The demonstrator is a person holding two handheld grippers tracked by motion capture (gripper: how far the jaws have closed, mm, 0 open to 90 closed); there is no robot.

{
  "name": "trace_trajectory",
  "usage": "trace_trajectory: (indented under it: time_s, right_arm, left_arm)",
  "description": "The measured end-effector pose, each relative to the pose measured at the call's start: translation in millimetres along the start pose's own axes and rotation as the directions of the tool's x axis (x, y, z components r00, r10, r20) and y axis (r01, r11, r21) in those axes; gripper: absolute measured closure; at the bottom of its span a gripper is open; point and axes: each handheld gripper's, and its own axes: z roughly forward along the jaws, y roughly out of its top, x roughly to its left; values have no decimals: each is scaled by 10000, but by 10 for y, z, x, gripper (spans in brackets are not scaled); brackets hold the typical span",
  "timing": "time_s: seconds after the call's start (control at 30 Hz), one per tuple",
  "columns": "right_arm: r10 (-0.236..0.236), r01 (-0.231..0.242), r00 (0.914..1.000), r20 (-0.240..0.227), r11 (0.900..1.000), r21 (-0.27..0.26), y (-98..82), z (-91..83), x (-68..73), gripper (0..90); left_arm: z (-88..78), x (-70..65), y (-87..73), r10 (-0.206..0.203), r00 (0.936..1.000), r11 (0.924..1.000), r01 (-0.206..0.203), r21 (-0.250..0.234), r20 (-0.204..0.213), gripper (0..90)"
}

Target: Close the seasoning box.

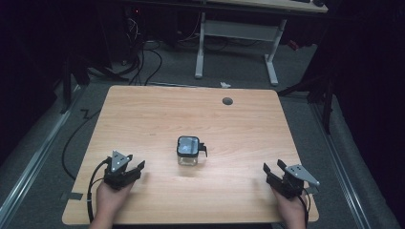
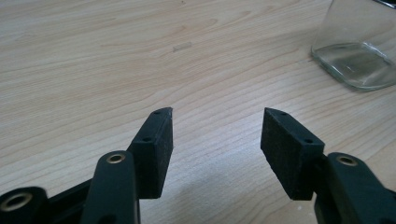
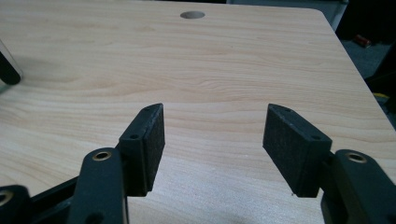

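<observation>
A square clear glass jar [image 1: 188, 151] with a dark lid and a black clasp stands upright at the middle of the wooden table [image 1: 143, 114]. Its glass base [image 2: 357, 65] appears at the upper right of the left gripper view. My left gripper [image 1: 136, 169] rests near the table's front left, open, nothing between its pads [image 2: 156, 149]. My right gripper [image 1: 268, 171] sits near the front right, also open and empty, its jaws spread over bare wood [image 3: 212, 126]. Both are well apart from the jar.
A round cable hole [image 1: 227, 101] lies near the table's far edge, also visible as the hole [image 3: 192, 15] in the right gripper view. Beyond the table stand a white desk frame [image 1: 236, 33] and floor cables [image 1: 143, 62]. A black cable trails off the left edge.
</observation>
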Motion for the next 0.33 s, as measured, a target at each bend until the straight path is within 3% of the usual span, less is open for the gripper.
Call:
trace_trajectory:
  time_s: [0.1, 0.33]
  right_arm:
    - [145, -144, 9998, -122, 9999, 60, -31, 7, -13, 364]
    - [178, -174, 9998, -122, 9994, 288, -44, 37, -8, 335]
  left_arm:
    - [11, -49, 13, 212, 9998, 9998, -212, 45, -44, 443]
    - [18, -53, 14, 211, 9998, 9998, -211, 72, -3, 443]
